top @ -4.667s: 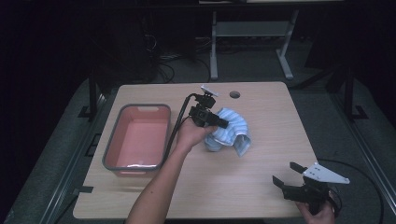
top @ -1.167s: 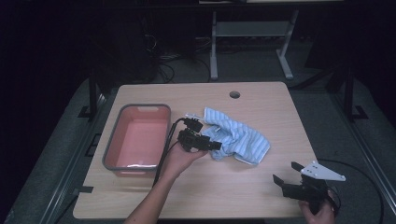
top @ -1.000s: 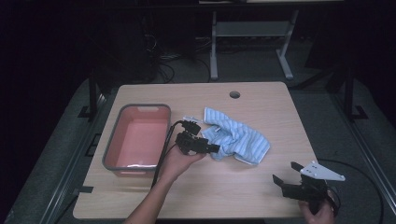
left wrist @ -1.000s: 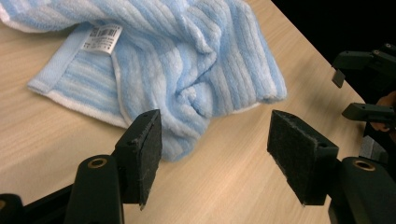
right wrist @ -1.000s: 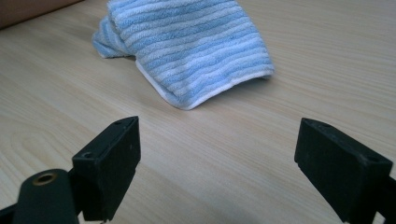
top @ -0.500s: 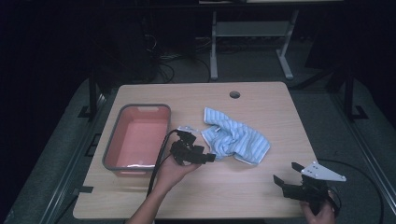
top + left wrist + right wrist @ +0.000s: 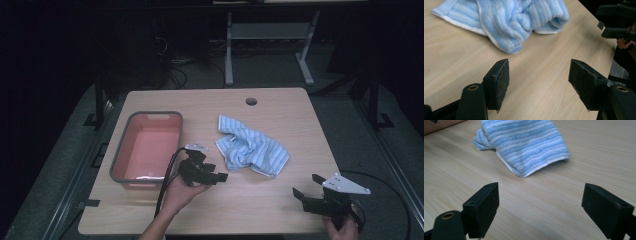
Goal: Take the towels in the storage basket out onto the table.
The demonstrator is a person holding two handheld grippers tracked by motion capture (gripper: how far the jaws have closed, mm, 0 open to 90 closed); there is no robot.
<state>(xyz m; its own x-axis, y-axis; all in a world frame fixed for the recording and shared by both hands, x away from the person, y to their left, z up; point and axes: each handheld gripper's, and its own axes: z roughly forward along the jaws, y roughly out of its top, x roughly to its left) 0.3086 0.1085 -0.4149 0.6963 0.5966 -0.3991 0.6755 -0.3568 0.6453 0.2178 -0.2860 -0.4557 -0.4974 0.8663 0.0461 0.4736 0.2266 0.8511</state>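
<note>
Crumpled blue striped towel (image 7: 252,151) in the middle of the wooden desk (image 7: 280,210), pink tub (image 7: 148,147) beside it, left gripper (image 7: 216,176) near the towel, fingers apart, right gripper (image 7: 306,189) at the desk's corner, fingers apart, holding nothing

Dim lab: desk (image 7: 280,200), floor cables (image 7: 180,67), metal stand (image 7: 265,35).

The table (image 7: 280,200) held one pink tub (image 7: 147,147), one striped blue towel (image 7: 252,149) just right of it, and two grippers.
</note>
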